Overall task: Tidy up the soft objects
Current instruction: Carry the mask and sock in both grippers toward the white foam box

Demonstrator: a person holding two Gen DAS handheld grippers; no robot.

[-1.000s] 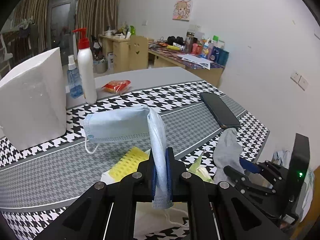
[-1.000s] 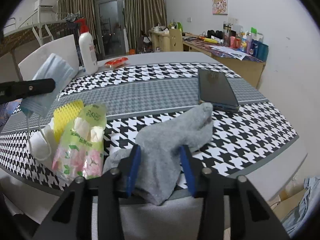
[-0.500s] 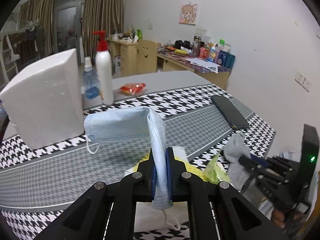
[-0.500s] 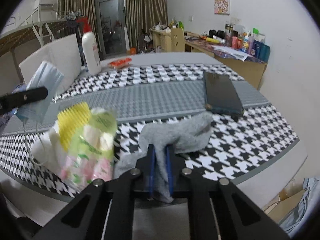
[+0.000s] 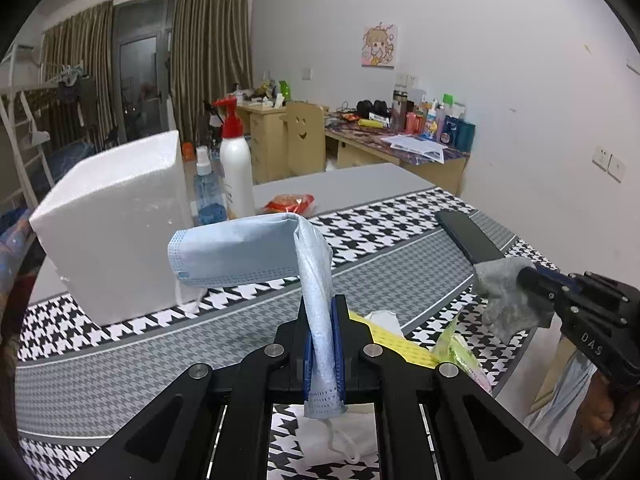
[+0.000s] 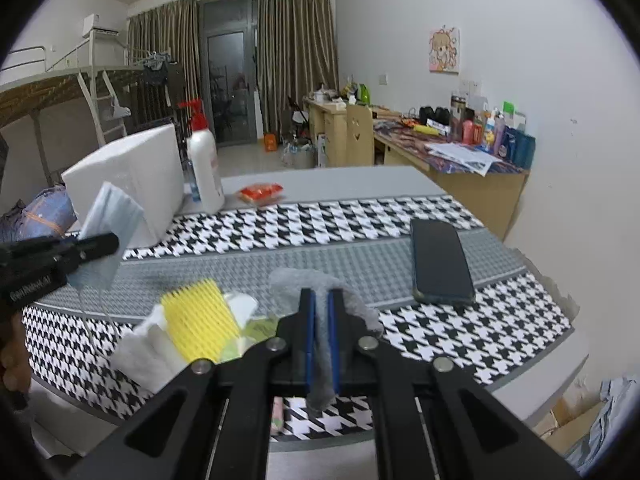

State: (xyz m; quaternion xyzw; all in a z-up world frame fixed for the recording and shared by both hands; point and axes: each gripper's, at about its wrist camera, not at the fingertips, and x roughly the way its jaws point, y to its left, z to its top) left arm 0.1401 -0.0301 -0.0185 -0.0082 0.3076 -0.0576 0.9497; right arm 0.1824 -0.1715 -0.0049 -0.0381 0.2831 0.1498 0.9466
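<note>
- Left gripper: jaws pressed tight together, pinching a blue face mask.
- Mask thin and papery, with small pleats; folded over above the jaws, one end flopping out to the left, held up off the table.
- White ear loop of the mask dangling below the jaws.
- Right gripper: jaws nearly shut, squeezing a gray sock.
- Sock soft and fuzzy, bunched up; a lump sticking out past the jaw tips, a short tail hanging down behind the pads.
- Sock lifted just above the near edge of the table.
- Table covered by a black-and-white checked cloth with gray stripes.
- Just left of the sock: a yellow bumpy sponge, white soft tissue and a shiny green pack, all in a little pile.
- Far right on the table: a flat dark phone.
- Far left: a big white foam box, a white pump bottle with a red top, a small blue spray bottle.
- Behind those: a red snack pack.
</note>
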